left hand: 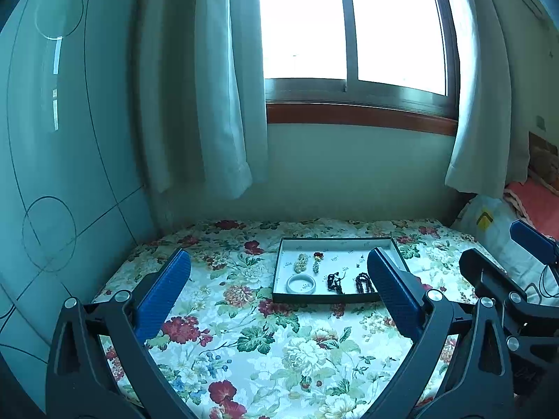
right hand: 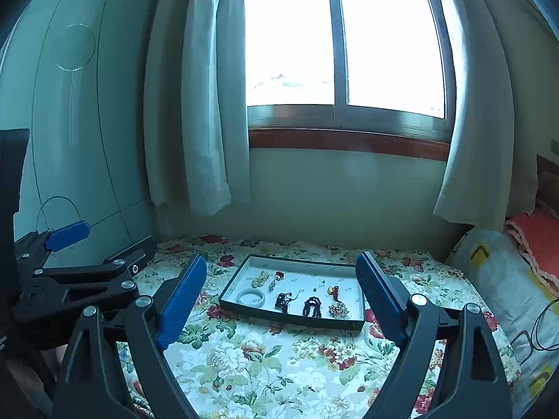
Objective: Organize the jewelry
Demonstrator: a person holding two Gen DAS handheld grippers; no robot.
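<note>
A shallow dark-rimmed tray (left hand: 277, 272) (right hand: 230, 291) lies on the floral cloth. It holds a pale jade bangle (left hand: 301, 283) (right hand: 250, 297), a yellow bead cluster (left hand: 300, 262) (right hand: 260, 279), a red-topped pendant (left hand: 317, 260) (right hand: 276, 278), a black cord piece (left hand: 334, 282) (right hand: 283, 301), a dark bead bracelet (left hand: 363, 282) (right hand: 312, 306) and a gold brooch (right hand: 338, 309). My left gripper (left hand: 279, 276) is open and empty, short of the tray. My right gripper (right hand: 281, 279) is open and empty, also short of it.
The floral cloth (left hand: 265, 345) (right hand: 265, 356) covers a surface against the wall under a window with curtains (left hand: 227, 104). A pillow (right hand: 503, 279) and a black cable (right hand: 546, 328) lie at the right. A cabinet panel (left hand: 52, 174) stands at the left.
</note>
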